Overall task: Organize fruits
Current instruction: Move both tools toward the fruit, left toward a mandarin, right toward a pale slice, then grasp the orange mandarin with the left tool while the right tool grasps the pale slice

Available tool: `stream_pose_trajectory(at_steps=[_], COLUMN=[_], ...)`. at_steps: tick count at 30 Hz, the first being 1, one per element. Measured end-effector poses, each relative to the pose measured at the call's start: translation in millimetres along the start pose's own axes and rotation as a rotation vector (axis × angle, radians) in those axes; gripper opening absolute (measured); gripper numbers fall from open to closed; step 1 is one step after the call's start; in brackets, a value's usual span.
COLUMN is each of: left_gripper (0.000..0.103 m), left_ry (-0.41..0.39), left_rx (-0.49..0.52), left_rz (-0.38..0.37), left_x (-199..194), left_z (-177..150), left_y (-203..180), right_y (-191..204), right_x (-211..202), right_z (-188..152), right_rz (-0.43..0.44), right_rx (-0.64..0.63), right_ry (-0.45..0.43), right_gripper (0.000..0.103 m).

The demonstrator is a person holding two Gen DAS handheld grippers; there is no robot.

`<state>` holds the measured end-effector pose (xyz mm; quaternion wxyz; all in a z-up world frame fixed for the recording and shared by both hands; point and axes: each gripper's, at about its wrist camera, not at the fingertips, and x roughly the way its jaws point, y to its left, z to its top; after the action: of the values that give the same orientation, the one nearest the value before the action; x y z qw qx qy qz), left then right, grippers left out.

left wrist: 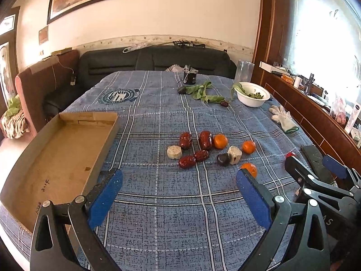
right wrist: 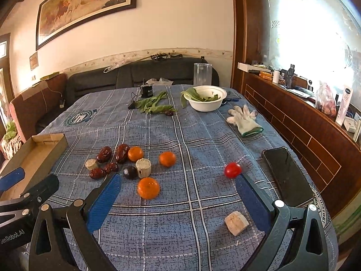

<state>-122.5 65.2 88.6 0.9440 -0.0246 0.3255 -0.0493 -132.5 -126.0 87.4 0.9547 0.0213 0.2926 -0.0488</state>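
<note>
Fruit lies on the blue plaid cloth: several red dates (left wrist: 205, 139) (right wrist: 122, 153), three oranges (left wrist: 220, 141) (right wrist: 148, 188), a dark plum (left wrist: 223, 159) (right wrist: 130, 172), pale cut chunks (left wrist: 174, 152) (right wrist: 143, 167) and a red tomato (right wrist: 232, 169). An empty cardboard tray (left wrist: 56, 158) (right wrist: 33, 155) sits at the left. My left gripper (left wrist: 179, 179) is open and empty, short of the fruit. My right gripper (right wrist: 178, 185) is open and empty, with one orange between its fingers' line and the tomato by its right fingertip (right wrist: 242, 181). The right gripper shows in the left wrist view (left wrist: 315, 164).
A black phone (right wrist: 286, 176) lies at the right edge. A white glove (right wrist: 244, 119), a white bowl (right wrist: 207, 100) of greens, loose leaves (right wrist: 153, 106), a clear jar (right wrist: 202, 74) and a small black box (right wrist: 146, 91) stand farther back. Another pale chunk (right wrist: 235, 222) lies near me.
</note>
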Motion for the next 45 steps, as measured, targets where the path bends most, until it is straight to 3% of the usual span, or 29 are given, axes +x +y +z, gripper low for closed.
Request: stream_pose_trajectory(at_steps=[12, 19, 24, 27, 29, 31, 36, 40, 45], left_gripper=[0.101, 0.101, 0.101, 0.097, 0.086, 0.082, 0.082, 0.082, 0.082], left_ry=[0.06, 0.058, 0.084, 0.117, 0.139, 0.174, 0.226, 0.262, 0.295], left_rx=[-0.015, -0.149, -0.189, -0.156, -0.106, -0.053, 0.059, 0.126, 0.21], left_rz=[-0.004, 0.048, 0.043, -0.022, -0.085, -0.158, -0.253, -0.292, -0.269], left_x=[15.6, 16.3, 25.6, 35.7, 41.6, 50.1, 71.0, 92.7, 117.5], left_z=[0.4, 16.6, 18.7, 16.0, 14.2, 12.2, 10.9, 10.4, 6.1], left_y=[6.7, 67.8, 83.9, 66.1, 45.0, 20.1, -34.1, -71.7, -102.4], right_y=[-12.3, -61.4, -87.6, -87.9, -86.6, -86.0, -92.2, -105.1, -108.5], right_x=[8.7, 9.6, 17.6, 26.0, 32.1, 35.6, 36.4, 42.5, 51.8], right_z=[-2.9, -0.3, -4.7, -7.7, -10.5, -15.2, -35.6, -44.0, -44.4], right_rz=[0.002, -0.057, -0.047, -0.014, 0.018, 0.03, 0.052, 0.071, 0.083], right_rx=[0.015, 0.09, 0.142, 0.14, 0.13, 0.106, 0.051, 0.075, 0.084], right_ry=[0.025, 0.037, 0.081, 0.11, 0.137, 0.16, 0.225, 0.269, 0.287], right_gripper=[0.103, 0.103, 0.103, 0.103, 0.097, 0.088, 0.082, 0.071, 0.07])
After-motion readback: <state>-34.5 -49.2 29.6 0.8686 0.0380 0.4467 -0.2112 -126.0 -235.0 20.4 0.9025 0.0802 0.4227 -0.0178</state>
